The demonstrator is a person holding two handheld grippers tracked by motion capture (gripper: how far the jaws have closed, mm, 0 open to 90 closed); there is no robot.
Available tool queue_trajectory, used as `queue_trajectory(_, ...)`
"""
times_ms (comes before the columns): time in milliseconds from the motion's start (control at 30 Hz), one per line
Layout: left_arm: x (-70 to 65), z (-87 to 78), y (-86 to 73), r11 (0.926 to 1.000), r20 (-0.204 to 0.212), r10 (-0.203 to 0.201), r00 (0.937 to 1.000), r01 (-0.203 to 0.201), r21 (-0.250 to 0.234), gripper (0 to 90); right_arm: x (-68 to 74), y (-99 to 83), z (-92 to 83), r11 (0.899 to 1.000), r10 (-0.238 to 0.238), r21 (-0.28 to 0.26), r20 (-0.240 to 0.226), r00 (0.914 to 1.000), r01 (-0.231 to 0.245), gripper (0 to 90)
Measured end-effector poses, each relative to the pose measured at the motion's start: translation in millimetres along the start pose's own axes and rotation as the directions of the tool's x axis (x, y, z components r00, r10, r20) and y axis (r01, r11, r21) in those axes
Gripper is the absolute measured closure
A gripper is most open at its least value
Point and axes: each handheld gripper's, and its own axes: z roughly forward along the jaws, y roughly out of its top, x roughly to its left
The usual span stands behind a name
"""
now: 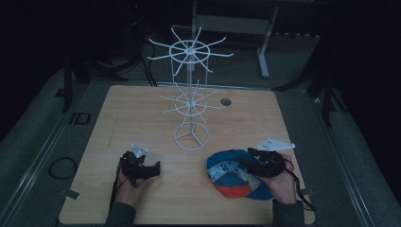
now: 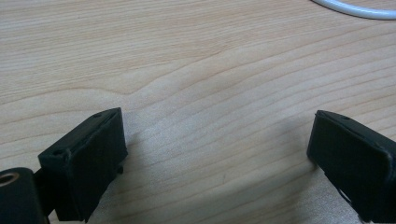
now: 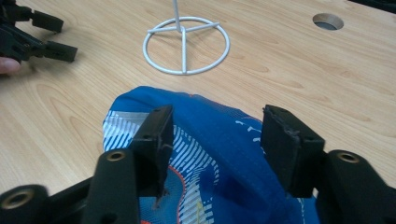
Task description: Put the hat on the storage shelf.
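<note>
Two hand-held grippers over a wooden table point(image 1: 142, 113), one at a blue cap point(image 1: 234, 176).

The high view takes in the whole white wire display stand point(image 1: 191, 94) with its two tiers of hooks, the cap lying near the table's front edge on the right, and the left gripper point(image 1: 157, 167) well apart from it. The right gripper view brings the cap point(image 3: 219, 140) close: the right gripper point(image 3: 217, 135) stands spread over the crown, pads not pressing the cloth, with the stand's ring base point(image 3: 186, 45) and a round hole point(image 3: 328, 21) beyond. The left gripper view shows its jaws released, wide apart over bare wood.
</note>
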Motion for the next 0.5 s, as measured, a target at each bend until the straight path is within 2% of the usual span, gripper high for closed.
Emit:
queue_trajectory(100, -0.1, 0.1, 0.1, 1.0000, 0.000, 0.000, 1.0000, 0.000, 0.000, 4.8, 2.1, 0.4, -1.6, 1.000, 0.008, -0.009, -0.016, 0.9998, -0.008, 48.8)
queue_trajectory(200, -0.2, 0.2, 0.2, 1.0000, 0.000, 0.001, 1.0000, -0.001, 0.000, 4.7, 5.4, 4.0, -3.9, 0.998, 0.023, -0.048, -0.098, 0.9950, -0.027, 49.6)
queue_trajectory(333, -0.3, 0.2, 0.1, 1.0000, -0.001, 0.001, 1.0000, -0.001, 0.000, 4.8, 6.9, 7.9, -5.9, 0.998, 0.018, -0.057, -0.099, 0.9950, -0.023, 49.5)
queue_trajectory(500, -0.5, 0.1, 0.1, 1.0000, -0.002, 0.001, 1.0000, -0.001, 0.000, 4.7, 3.0, 12.2, -9.8, 0.998, 0.014, -0.058, -0.077, 0.9969, -0.019, 49.1)
